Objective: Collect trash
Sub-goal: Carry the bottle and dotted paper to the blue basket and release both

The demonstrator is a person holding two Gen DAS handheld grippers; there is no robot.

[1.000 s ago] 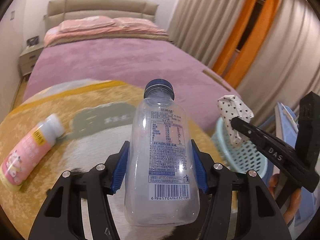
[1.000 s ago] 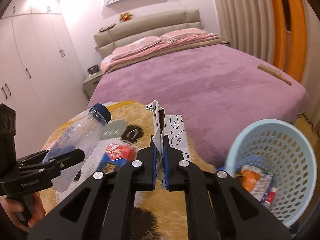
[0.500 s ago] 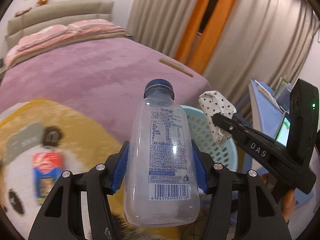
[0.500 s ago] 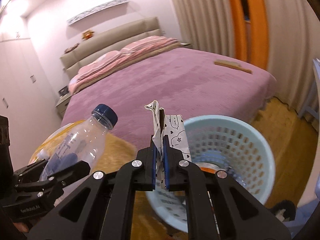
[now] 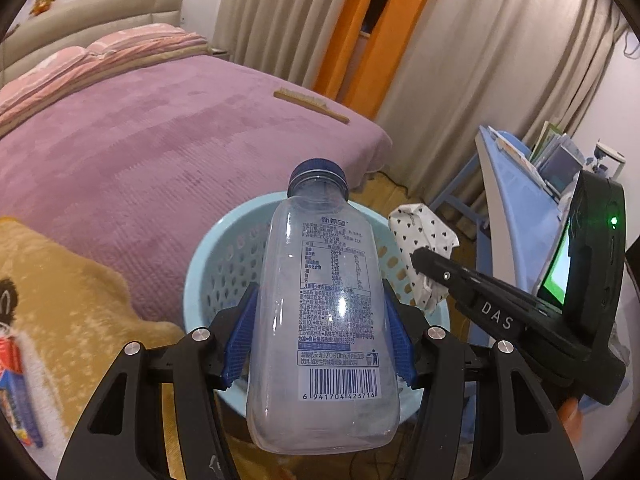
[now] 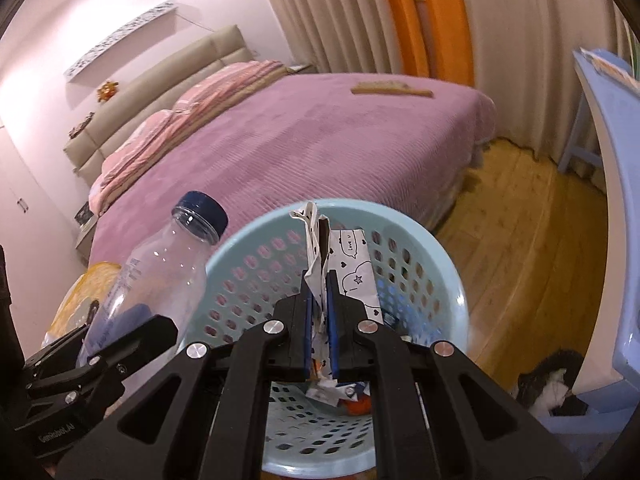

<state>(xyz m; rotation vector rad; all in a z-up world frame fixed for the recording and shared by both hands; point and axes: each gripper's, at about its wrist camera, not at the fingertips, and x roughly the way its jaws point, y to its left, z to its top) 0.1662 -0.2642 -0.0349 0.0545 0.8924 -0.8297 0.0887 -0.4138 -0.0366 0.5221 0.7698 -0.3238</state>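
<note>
Both loads over the basket (image 6: pixel 448 264), nothing dropped yet.
Left gripper (image 5: pixel 320 344) clamps the empty bottle (image 5: pixel 324 320); right gripper (image 6: pixel 320 300) pinches the paper wrapper (image 6: pixel 352 264); packet (image 5: pixel 12 384) remains on the rug (image 5: pixel 80 300).

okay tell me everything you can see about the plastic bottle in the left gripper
The plastic bottle is clear, looks empty, and is capped with a dark blue screw cap. A printed label with small text and a barcode runs down its body. The left gripper clamps it at mid-body between blue pads, cap pointing away from the camera. It sits in front of the light blue perforated basket, beside the patterned paper wrapper in the right gripper.
</note>
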